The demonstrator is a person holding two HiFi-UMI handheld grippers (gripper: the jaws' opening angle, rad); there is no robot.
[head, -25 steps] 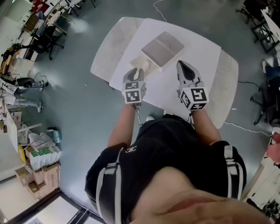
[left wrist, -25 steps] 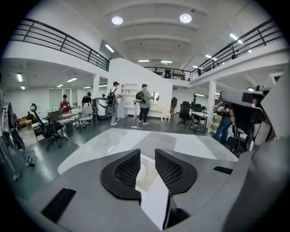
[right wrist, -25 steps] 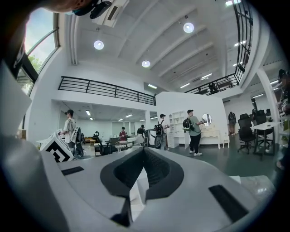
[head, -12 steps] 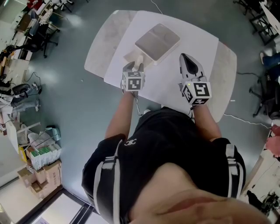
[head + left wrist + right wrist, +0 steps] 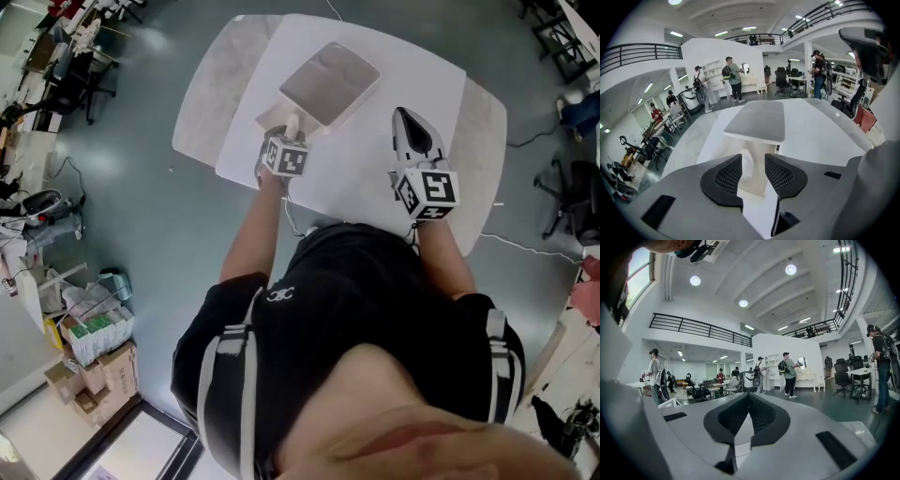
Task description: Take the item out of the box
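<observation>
Left gripper (image 5: 753, 164) closer to the grey box (image 5: 328, 80) than before, jaws spread (white item (image 5: 752, 183) between them, just near of it), right gripper (image 5: 749, 397) closed, empty.

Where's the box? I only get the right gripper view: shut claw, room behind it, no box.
Observer: The box lies on the white table, ahead and left of the right claw, outside your picture.
Operator: Left claw on it?
Observer: The left claw is open, with a white piece at the box's near edge between its pads.
Operator: Right claw over the table?
Observer: Yes, over its right half, apart from the box.
</observation>
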